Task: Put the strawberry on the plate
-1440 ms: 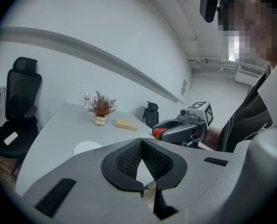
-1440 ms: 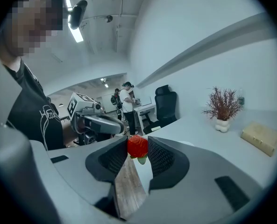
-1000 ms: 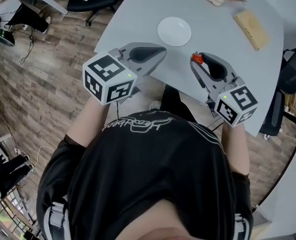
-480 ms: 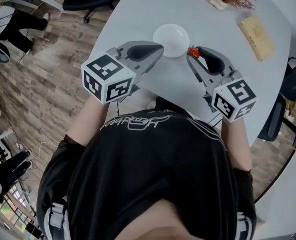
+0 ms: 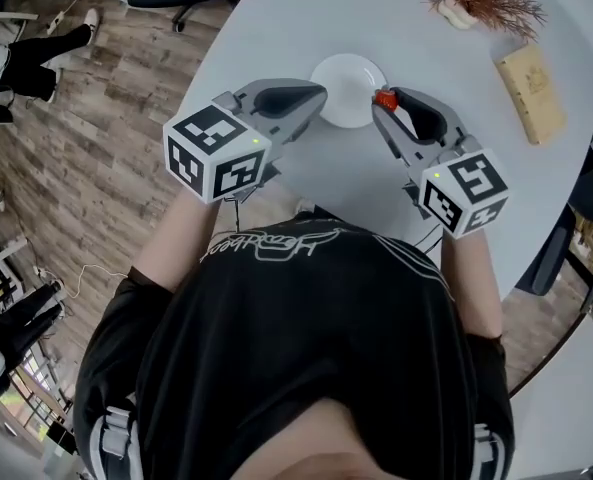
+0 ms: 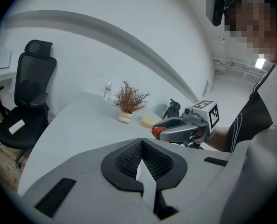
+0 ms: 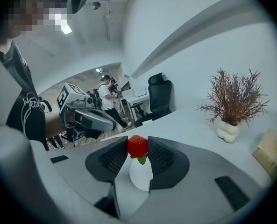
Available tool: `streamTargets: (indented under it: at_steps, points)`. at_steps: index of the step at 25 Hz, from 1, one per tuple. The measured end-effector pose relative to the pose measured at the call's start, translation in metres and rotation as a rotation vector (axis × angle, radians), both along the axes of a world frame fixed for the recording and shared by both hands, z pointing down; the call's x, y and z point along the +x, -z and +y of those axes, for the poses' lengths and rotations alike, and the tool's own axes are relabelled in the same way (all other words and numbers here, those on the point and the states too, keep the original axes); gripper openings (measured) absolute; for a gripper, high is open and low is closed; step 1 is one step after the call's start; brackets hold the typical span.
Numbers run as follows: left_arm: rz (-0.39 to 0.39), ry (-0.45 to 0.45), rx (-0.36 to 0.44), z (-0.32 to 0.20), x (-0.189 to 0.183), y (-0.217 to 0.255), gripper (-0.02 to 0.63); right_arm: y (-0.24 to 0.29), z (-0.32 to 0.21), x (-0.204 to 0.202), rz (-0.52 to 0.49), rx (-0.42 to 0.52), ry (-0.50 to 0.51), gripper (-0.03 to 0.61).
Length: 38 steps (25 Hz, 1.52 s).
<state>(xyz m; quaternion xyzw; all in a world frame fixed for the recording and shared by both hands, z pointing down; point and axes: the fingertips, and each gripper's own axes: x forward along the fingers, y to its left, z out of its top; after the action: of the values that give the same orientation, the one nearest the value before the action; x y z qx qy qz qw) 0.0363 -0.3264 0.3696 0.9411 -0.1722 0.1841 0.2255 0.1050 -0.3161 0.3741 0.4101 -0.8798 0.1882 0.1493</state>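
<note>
A red strawberry (image 7: 137, 146) with a green leaf is pinched between the pads of my right gripper (image 7: 138, 148). In the head view the strawberry (image 5: 386, 99) hangs at the right rim of the small white plate (image 5: 344, 83), held by the right gripper (image 5: 387, 103). The plate (image 7: 137, 175) shows white below the jaws in the right gripper view. My left gripper (image 5: 318, 96) points at the plate's left rim with its jaws together and nothing held. From the left gripper view (image 6: 141, 157) I see the strawberry (image 6: 158, 131) in the other gripper's tips.
The plate stands on a round grey-white table (image 5: 436, 148). A dried plant in a white vase (image 5: 466, 3) and a tan block (image 5: 532, 93) lie at the back right. Black office chairs (image 6: 28, 106) stand off the table's left side, over wood flooring (image 5: 86, 138).
Both grippers have come nearer the plate. The right gripper carried the strawberry from the plate's lower right up to its right rim; the left gripper's tip now sits at the left rim.
</note>
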Motion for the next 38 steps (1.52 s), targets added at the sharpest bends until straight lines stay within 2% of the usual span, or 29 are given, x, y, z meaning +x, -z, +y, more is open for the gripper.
streamTargets:
  at_steps: [5,15,21,28,38]
  points:
    - [0.000,0.018,-0.043,0.000,0.002,-0.018,0.006,-0.029,-0.018,0.005,0.027,-0.025,-0.018,0.129]
    - [-0.015,0.046,-0.093,0.009,-0.005,-0.043,0.006,-0.089,-0.040,0.006,0.208,0.010,-0.016,0.129]
    - [-0.025,0.074,-0.112,0.010,-0.014,-0.054,0.006,-0.123,-0.049,0.003,0.217,-0.031,-0.017,0.129]
    - [-0.011,0.104,-0.147,0.012,-0.021,-0.061,0.006,-0.155,-0.052,0.001,0.275,-0.084,-0.004,0.129]
    - [-0.017,0.106,-0.156,0.017,-0.022,-0.065,0.006,-0.169,-0.052,-0.001,0.326,-0.094,0.026,0.129]
